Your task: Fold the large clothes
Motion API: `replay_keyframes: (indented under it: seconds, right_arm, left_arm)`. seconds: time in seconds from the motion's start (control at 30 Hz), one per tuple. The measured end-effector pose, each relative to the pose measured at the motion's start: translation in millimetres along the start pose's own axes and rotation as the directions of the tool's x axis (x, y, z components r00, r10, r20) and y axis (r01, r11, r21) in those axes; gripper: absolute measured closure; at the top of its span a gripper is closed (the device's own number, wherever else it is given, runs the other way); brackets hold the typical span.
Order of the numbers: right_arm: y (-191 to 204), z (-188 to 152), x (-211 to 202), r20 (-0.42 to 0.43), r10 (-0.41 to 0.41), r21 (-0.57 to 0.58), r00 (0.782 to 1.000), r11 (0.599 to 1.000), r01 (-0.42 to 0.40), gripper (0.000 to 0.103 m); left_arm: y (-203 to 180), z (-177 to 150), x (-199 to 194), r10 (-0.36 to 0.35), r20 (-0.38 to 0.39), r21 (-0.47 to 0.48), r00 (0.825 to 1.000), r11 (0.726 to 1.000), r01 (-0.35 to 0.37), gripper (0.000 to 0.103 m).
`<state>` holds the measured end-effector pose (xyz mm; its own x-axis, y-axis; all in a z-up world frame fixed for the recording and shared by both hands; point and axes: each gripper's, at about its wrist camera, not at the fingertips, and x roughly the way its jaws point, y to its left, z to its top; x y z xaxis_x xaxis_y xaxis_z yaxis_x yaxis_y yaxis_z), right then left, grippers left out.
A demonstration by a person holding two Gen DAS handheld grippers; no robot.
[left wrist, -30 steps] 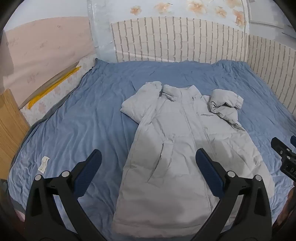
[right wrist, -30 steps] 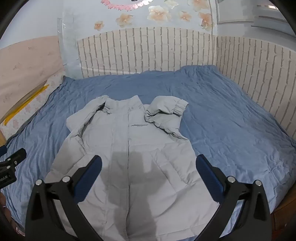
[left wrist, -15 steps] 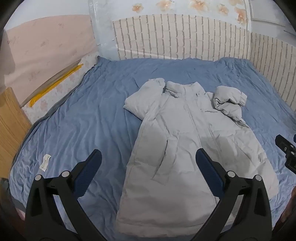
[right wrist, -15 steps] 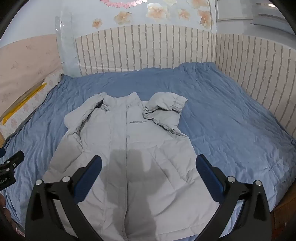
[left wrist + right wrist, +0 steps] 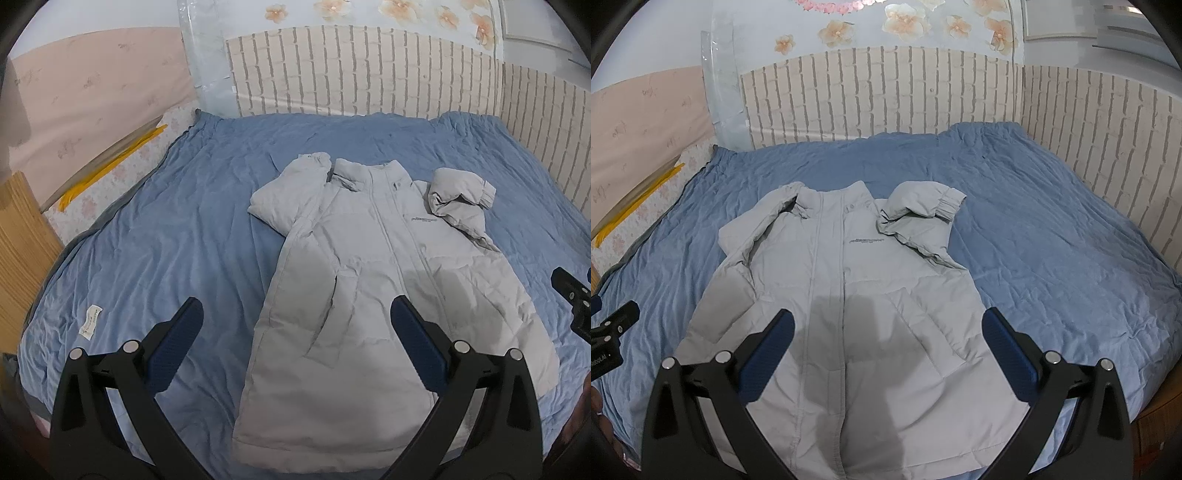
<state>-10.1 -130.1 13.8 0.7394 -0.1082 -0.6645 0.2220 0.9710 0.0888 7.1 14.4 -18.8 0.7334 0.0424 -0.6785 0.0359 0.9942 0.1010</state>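
Right wrist view: grey jacket flat on blue bed, long axis running away, collar far. Right hand-held gripper over hem, left hand-held gripper off-edge; both released, empty.

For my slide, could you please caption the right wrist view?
Open right gripper above a grey jacket on a blue bedsheet.

The jacket was pale grey with a small dark chest logo, too blurred to read. The bed sheet was plain blue. The wall panel bore a cream brick pattern, with peach flower decals above. Each tool was black with dark blue pads.
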Motion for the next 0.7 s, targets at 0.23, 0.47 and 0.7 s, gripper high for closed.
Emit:
replay_keyframes:
  seconds: [0.23, 0.47, 0.7]
  right_arm:
    - [0.5, -0.8, 0.7, 0.001, -0.001, -0.001, 1.0, 1.0, 0.001, 0.002]
    - [0.2, -0.6, 0.9, 0.0, -0.001, -0.001, 1.0, 1.0, 0.001, 0.002]
    - [-0.1, -0.3, 1.1, -0.001, 0.0, -0.001, 1.0, 1.0, 0.0, 0.002]
  left_arm:
    - [-0.8, -0.9, 1.2, 0.002, -0.004, -0.003, 1.0, 1.0, -0.002, 0.003]
    - [0.7, -2.5, 2.0, 0.002, -0.005, -0.003, 1.0, 1.0, -0.002, 0.003]
    - [2.1, -3.1, 3.9, 0.0, -0.007, -0.004, 1.0, 1.0, 0.0, 0.003]
